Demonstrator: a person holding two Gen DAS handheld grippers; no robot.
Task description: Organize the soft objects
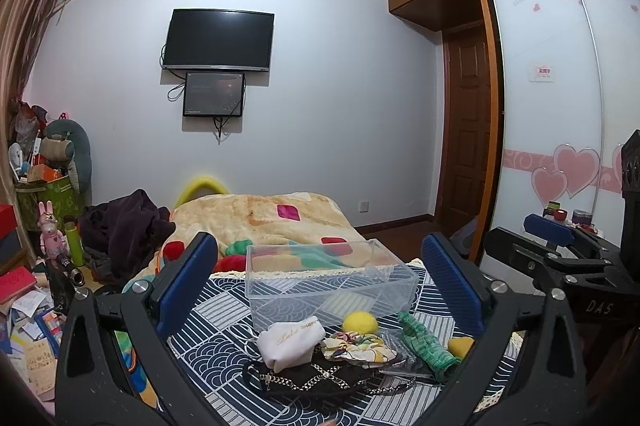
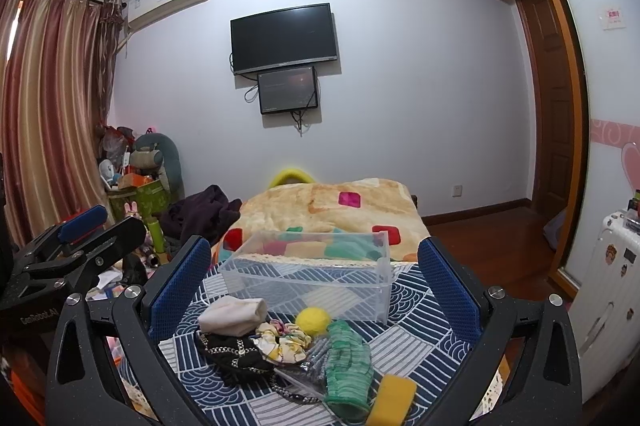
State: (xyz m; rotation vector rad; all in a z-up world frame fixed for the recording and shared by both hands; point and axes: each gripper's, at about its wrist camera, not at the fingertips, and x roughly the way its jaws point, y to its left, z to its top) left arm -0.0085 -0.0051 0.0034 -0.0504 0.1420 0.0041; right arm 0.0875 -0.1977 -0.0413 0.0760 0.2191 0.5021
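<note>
A clear plastic box (image 1: 328,282) (image 2: 308,274) stands empty on a blue-and-white patterned cloth (image 1: 216,346) (image 2: 416,338). In front of it lies a pile: a white sock (image 1: 290,340) (image 2: 234,314), a yellow ball (image 1: 360,322) (image 2: 313,320), a floral scrunchie (image 1: 358,346) (image 2: 284,342), a black chain-trimmed cloth (image 1: 316,378) (image 2: 232,352), a green knit glove (image 1: 428,346) (image 2: 348,366) and a yellow sponge (image 1: 460,346) (image 2: 392,400). My left gripper (image 1: 320,286) is open above the pile. My right gripper (image 2: 316,286) is open above it too. Both are empty.
A bed with an orange blanket (image 1: 260,218) (image 2: 332,205) lies behind the box. Clutter and a green bin (image 1: 48,201) fill the left floor. A wardrobe (image 1: 560,105) and a white suitcase (image 2: 608,290) stand at the right.
</note>
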